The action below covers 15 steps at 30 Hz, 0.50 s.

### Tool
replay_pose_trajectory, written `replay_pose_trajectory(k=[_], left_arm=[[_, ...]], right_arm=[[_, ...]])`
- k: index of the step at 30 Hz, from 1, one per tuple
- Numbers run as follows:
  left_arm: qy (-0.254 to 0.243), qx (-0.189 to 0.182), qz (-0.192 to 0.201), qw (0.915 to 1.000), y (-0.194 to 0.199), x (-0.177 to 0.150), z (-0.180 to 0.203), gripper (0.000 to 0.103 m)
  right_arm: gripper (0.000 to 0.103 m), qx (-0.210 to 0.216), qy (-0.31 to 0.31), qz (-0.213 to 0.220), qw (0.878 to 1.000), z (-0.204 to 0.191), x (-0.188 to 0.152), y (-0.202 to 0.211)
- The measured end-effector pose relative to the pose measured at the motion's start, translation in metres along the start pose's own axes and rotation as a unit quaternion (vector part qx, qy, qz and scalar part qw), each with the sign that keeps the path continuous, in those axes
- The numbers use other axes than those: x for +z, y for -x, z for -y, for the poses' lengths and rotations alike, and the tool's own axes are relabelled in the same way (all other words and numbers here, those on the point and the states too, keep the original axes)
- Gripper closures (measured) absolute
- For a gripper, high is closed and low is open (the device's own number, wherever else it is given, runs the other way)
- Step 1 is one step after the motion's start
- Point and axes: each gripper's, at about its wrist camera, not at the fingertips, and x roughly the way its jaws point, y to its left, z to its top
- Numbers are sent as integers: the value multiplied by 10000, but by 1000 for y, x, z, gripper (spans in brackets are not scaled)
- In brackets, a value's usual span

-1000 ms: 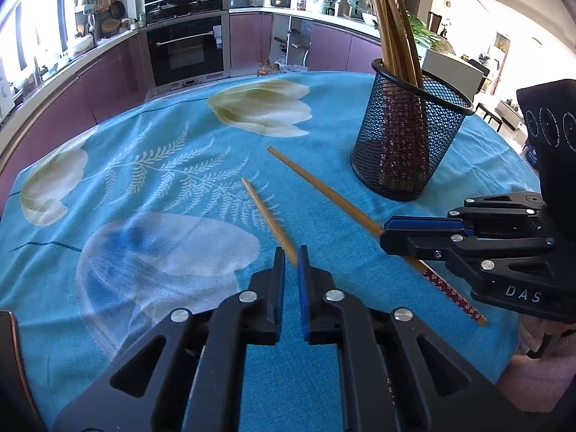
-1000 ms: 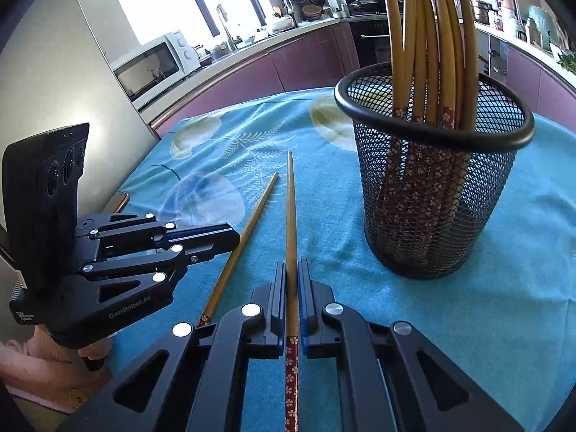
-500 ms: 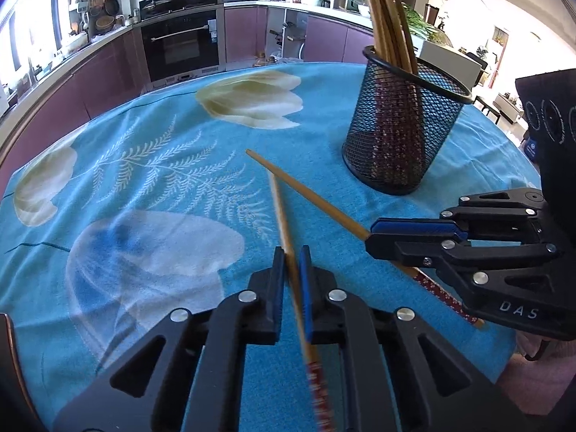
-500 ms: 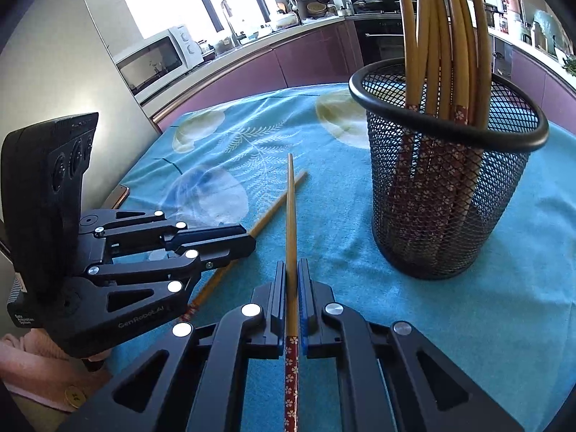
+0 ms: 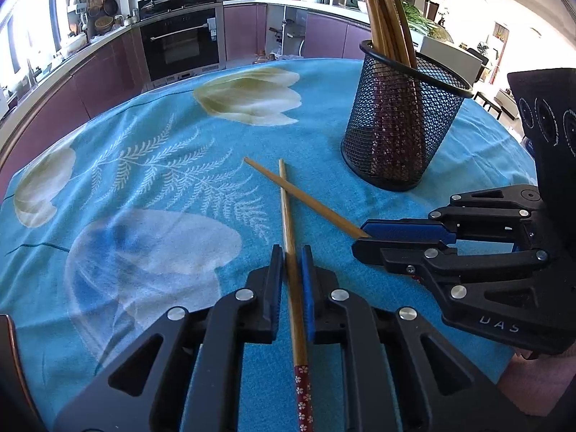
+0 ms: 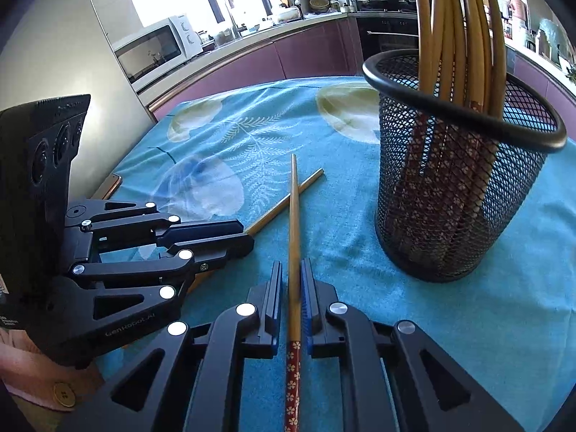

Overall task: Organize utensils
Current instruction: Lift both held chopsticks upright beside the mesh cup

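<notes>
a: where are the two loose chopsticks?

b: each one is pinched in a gripper. the left gripper (image 5: 292, 270) has its jaws pressed onto one chopstick (image 5: 288, 216), just ahead of its red flowered handle end. the right gripper (image 6: 292, 282) pinches the other chopstick (image 6: 294, 223) at about the same spot.

a: are they clear of each other?

b: no, they cross near their thin tips, over the blue floral tablecloth (image 5: 162, 180). from the left wrist view the left one looks to lie over the other, but i can't tell if the tips rest on the cloth.

a: and the holder?

b: the black mesh holder (image 6: 460, 194) stands upright just beside the right gripper, with a bundle of matching chopsticks (image 6: 457, 28) leaning in it.

a: how will they handle?

b: light, stiff, probably smooth lacquered bamboo, so i'd guess they can swivel or slide in a flat pad pinch. a hold near the thick end leaves a long free tip that swings wide with any wrist turn.

a: so where's best to grip?

b: nearer the middle would steady it, though the present hold leaves plenty of length to steer into the rim. the mesh cup looks light too, so a knock against it could tip it.
</notes>
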Motion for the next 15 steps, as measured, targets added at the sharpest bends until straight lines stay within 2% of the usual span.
replay_pose_trajectory(k=[7,15], left_arm=[[73,7,21,10000,2,0,-1,96],[110,-71,207,9997,18,2,-3,96]], right_arm=[[97,21,-74,73,9999,2,0,3],[97,110,-84,399,9991,0,3,24]])
